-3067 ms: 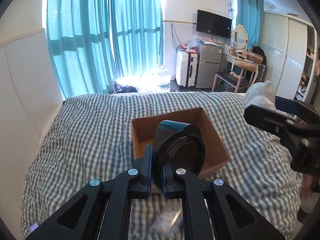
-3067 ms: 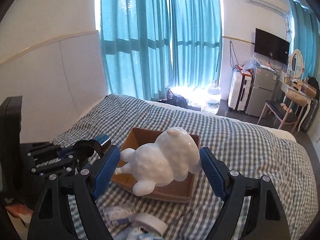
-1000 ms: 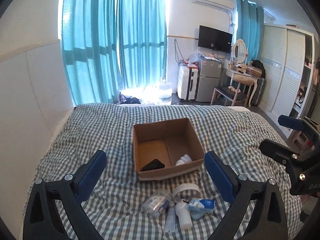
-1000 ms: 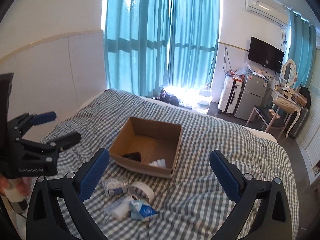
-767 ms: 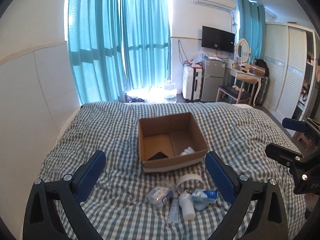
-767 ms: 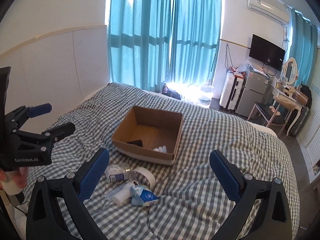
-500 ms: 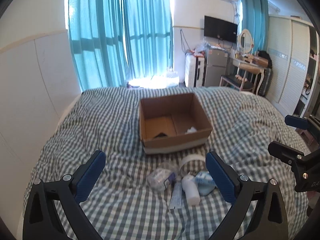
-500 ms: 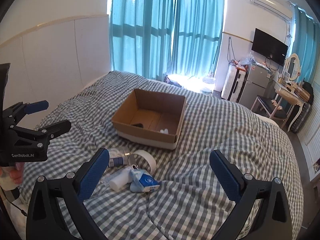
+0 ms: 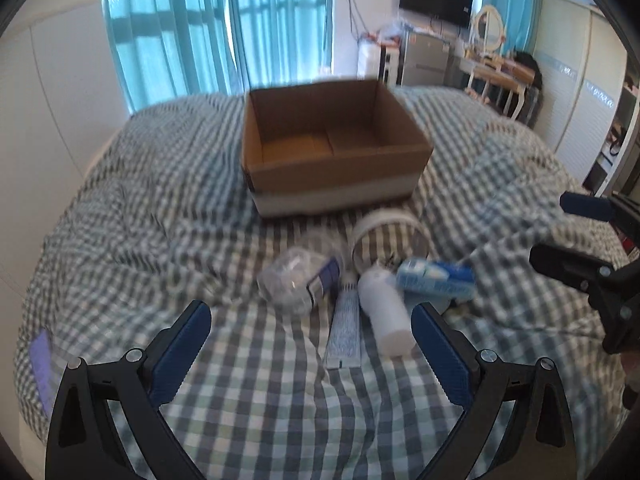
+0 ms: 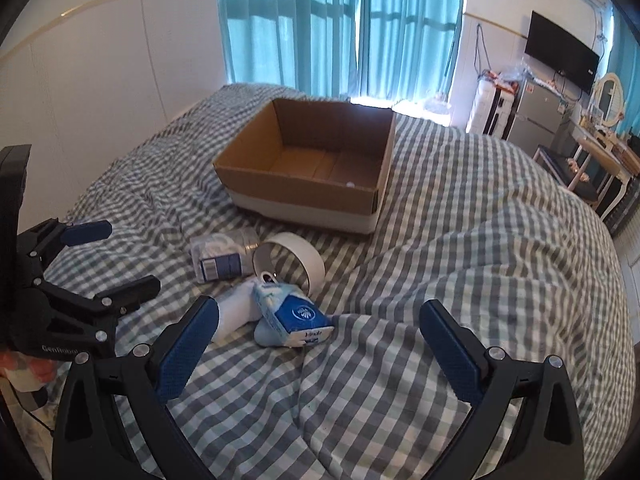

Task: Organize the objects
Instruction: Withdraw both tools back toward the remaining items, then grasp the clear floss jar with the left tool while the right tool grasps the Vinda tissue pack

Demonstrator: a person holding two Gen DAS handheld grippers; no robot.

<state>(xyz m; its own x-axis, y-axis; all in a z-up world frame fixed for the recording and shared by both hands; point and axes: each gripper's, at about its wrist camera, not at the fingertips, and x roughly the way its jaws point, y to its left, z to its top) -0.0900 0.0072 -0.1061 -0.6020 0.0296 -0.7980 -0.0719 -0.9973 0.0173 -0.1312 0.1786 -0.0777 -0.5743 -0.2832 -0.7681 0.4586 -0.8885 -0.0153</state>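
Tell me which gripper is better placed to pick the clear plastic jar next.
Probably left: the left gripper is open and faces the clear plastic jar almost head-on, while the right gripper points past it, toward the blue tissue pack.

Box on bed; bottle, tape roll before it.

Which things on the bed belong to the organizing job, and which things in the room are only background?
Part of the job:
cardboard box
clear jar
tape roll
white bottle
blue tissue pack
flat tube

Only background:
teal curtains
television
small fridge
dressing table
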